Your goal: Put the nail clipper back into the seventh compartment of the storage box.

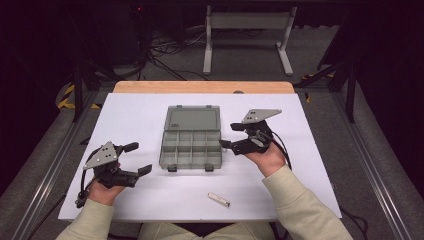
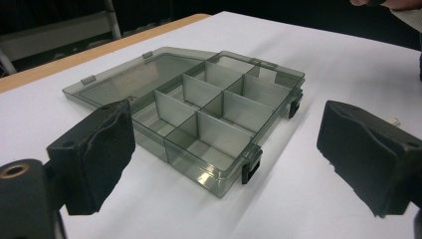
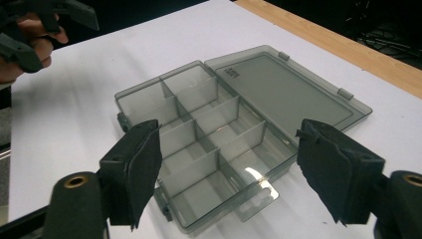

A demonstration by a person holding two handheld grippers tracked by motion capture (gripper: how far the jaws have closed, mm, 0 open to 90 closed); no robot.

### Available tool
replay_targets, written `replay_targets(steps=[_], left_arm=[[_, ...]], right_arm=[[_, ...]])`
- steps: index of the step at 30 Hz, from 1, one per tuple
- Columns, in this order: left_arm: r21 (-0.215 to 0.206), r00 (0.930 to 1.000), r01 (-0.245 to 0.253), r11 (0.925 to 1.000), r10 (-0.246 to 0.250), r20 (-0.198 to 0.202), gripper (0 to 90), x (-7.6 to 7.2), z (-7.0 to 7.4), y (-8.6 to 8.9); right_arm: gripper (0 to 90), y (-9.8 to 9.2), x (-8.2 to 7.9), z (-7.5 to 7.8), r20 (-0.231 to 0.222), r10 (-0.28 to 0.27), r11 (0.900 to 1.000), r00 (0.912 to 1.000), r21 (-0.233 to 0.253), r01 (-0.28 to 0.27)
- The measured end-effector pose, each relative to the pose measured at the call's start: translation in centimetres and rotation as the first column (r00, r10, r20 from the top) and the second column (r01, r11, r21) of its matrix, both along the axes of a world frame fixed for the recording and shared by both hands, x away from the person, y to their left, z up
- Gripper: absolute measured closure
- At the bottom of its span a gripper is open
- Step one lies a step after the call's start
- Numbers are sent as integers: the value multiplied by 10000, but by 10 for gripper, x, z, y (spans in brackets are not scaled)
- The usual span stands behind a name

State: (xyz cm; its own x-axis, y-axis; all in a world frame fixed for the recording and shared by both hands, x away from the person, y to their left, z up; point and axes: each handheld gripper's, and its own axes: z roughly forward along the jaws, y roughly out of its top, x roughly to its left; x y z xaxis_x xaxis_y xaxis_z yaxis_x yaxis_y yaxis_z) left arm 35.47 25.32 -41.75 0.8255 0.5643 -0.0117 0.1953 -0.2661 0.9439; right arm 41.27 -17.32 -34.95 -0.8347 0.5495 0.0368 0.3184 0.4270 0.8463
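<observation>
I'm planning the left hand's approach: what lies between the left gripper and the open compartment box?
Only bare white table lies between the left gripper and the compartment box, as the high view shows.

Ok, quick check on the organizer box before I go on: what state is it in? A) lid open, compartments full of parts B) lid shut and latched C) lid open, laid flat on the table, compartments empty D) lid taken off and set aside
C: the organizer box has its lid hinged back flat on the table, and every compartment looks empty in both gripper views.
</observation>
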Motion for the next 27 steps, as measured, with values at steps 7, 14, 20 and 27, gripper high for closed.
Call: replay_targets(steps=[7, 14, 20, 27], left_arm=[[-280, 10000, 44, 9996, -44, 10, 69, -2, 0, 3], [-325, 10000, 80, 9994, -78, 60, 68, -3, 0, 3], [-310, 9999, 106, 9995, -104, 93, 69, -3, 0, 4], [-316, 9998, 77, 9995, -72, 171, 69, -3, 0, 3]], right_arm=[[224, -1, -13, 3, 125, 355, 9994, 9993, 31, -355], [206, 3, -29, 4, 344, 701, 9963, 9969, -514, -683], [188, 9, -44, 1, -131, 919, 9899, 9957, -1068, -927], [211, 12, -55, -8, -559, 1176, 9811, 9915, -1477, -1247]])
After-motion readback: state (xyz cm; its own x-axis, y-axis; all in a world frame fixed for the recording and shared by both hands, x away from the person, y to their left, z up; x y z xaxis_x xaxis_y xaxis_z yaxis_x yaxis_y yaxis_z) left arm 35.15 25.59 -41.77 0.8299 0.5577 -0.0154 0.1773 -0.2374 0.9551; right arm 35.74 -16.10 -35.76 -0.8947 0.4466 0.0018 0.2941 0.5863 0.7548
